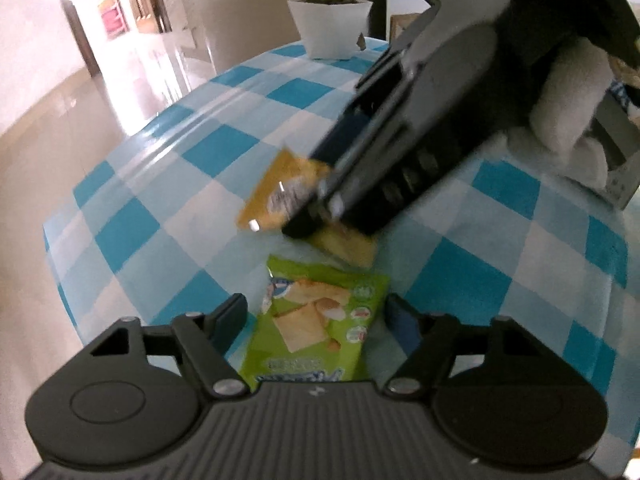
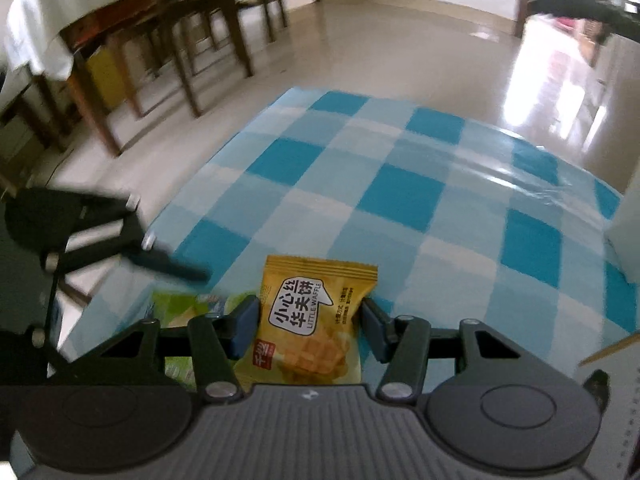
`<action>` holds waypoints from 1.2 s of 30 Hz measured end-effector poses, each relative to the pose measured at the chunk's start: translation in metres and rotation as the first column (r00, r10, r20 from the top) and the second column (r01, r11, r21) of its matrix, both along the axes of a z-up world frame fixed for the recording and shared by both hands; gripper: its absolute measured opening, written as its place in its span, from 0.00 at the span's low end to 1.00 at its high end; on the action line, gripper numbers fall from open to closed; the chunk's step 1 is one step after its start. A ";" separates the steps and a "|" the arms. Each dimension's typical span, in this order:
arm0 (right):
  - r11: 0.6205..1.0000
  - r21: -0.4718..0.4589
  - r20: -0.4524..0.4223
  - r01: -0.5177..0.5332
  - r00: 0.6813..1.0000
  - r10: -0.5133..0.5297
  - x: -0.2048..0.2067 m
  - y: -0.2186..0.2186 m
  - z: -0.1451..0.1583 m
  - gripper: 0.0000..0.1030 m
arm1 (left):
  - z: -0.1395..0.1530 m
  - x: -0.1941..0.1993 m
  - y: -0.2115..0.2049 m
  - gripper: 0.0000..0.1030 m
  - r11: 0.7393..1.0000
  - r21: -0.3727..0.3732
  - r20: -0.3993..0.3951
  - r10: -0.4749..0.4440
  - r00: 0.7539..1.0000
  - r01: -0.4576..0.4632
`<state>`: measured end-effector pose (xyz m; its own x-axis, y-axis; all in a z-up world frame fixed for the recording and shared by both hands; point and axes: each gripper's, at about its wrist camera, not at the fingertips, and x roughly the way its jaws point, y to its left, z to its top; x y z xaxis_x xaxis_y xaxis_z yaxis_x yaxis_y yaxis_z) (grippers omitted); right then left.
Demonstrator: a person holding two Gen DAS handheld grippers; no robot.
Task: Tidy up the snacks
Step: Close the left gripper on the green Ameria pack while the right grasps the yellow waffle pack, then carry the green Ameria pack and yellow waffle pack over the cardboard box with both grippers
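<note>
Surface: checked cloth [image 2: 400,196], plant pot [image 1: 328,24] at the far edge.
Left gripper [image 1: 316,312]: fingers straddle the green packet [image 1: 320,320], gaps both sides, lined up to close.
Right gripper [image 2: 308,320]: narrow around the yellow packet [image 2: 316,320]; contact unclear.
Packets: adjacent mid-table.

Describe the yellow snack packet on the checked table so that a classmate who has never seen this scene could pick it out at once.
Start at the table with the blue and white checked cloth. Near its front edge two small snack packets lie side by side between two hand-held grippers. The yellow packet sits between the right gripper's fingers; it is golden, printed "LITTLE WAFFLE" with waffle squares, while its neighbour, the green packet, shows pale crackers.
</note>
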<state>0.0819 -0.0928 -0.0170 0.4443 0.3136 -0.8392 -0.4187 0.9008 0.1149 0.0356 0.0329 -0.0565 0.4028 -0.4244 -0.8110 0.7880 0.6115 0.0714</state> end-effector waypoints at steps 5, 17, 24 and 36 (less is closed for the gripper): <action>0.995 -0.008 0.031 0.101 0.994 -0.101 -0.007 -0.007 0.016 0.58 | 0.000 -0.003 0.003 0.61 0.998 -0.020 -0.045 0.066 0.997 -0.067; 0.937 0.072 0.062 0.341 0.936 -0.345 -0.056 -0.032 0.053 0.58 | 0.005 -0.019 0.005 0.51 0.970 0.022 -0.082 0.243 0.967 -0.242; 0.922 0.095 0.073 0.374 0.922 -0.381 -0.092 -0.031 0.061 0.58 | 0.011 -0.031 0.008 0.51 0.952 0.016 -0.100 0.307 0.946 -0.307; 0.913 0.059 0.085 0.404 0.909 -0.407 -0.121 -0.037 0.063 0.58 | 0.052 -0.059 0.018 0.50 0.869 -0.143 -0.092 0.466 0.880 -0.474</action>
<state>-0.0393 -0.1298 0.0459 0.6159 0.1215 -0.7784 -0.0288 0.9909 0.1318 -0.0234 0.0512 -0.0042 0.5452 -0.3183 -0.7755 0.4046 0.9101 -0.0891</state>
